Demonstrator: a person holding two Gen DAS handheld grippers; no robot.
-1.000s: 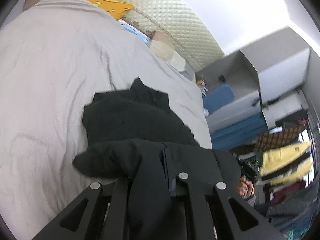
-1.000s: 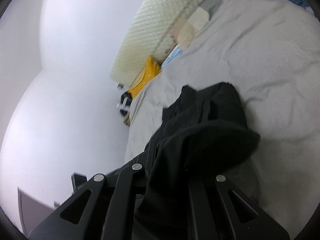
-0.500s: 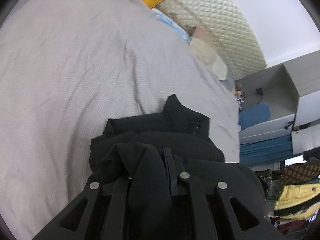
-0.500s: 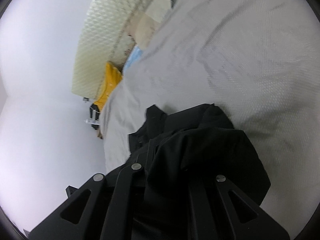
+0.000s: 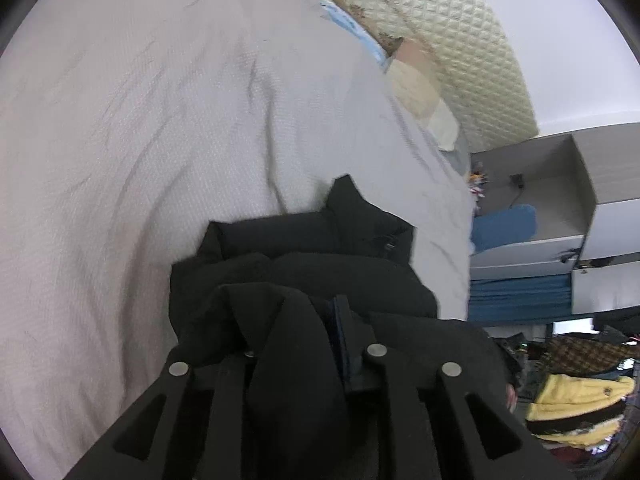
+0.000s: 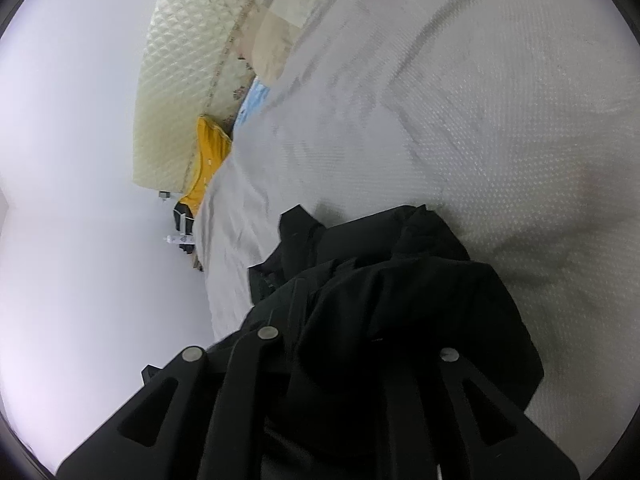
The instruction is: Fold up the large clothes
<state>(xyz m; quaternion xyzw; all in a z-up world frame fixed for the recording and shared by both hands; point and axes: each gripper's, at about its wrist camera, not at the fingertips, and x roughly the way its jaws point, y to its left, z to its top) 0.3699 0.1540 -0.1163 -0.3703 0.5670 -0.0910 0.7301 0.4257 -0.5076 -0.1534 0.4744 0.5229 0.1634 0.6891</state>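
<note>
A wide grey bedspread [image 5: 152, 128] with a fine dotted weave and soft creases is being used as the work surface. Behind it, a cream headboard [image 5: 460, 48] quilted in diamonds is being leaned against by a yellow cushion [image 6: 208, 160] and pale pillows [image 5: 416, 80]. A bulky black garment [image 5: 312, 256], matte and puffy, is being bunched in thick rounded folds on the bedspread. Its near edge is being pinched by the left gripper [image 5: 316, 344], and a fold is being clamped by the right gripper [image 6: 344, 344]; both of the 2 are closed on cloth.
</note>
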